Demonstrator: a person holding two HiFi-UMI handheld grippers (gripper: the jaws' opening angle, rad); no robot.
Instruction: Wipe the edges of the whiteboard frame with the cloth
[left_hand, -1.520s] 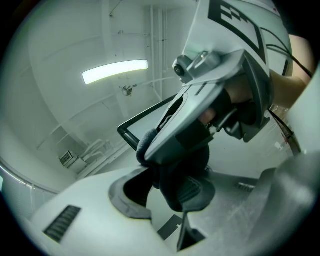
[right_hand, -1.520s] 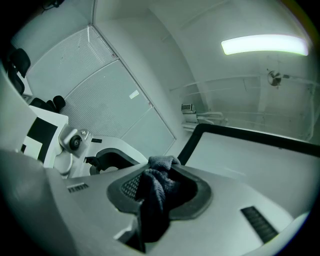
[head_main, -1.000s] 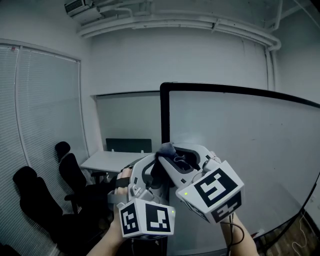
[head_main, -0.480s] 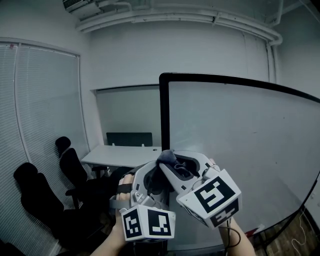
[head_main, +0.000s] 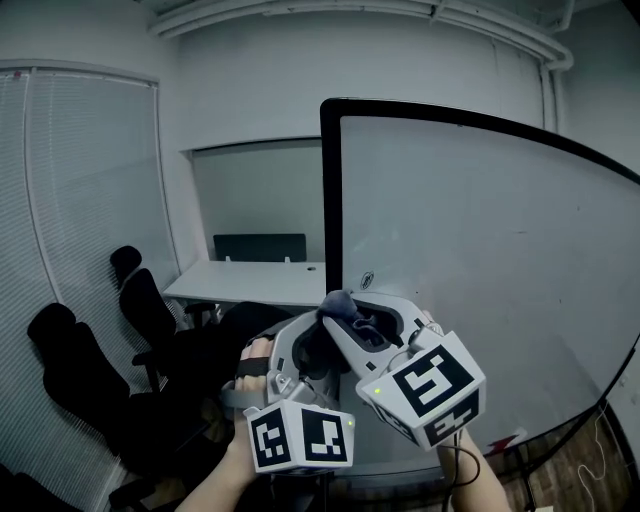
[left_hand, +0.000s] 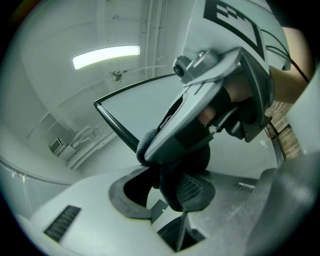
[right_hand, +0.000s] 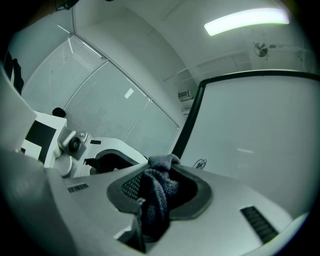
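We see both tools clamped on the dark cloth (head_main: 340, 304), the right tool (head_main: 348, 322) pinching a bunched fold and the left tool (head_main: 303, 345) nipping it with jaws nearly together. The cloth pokes past both tips, at the upright black edge of the whiteboard frame (head_main: 328, 200) just ahead.

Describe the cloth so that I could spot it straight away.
Find the big whiteboard with its black frame. Low at its left edge, the right claw pinches the cloth, a dark, crumpled, ribbed wad. Everything around it is hard white plastic; it alone is soft and dark.
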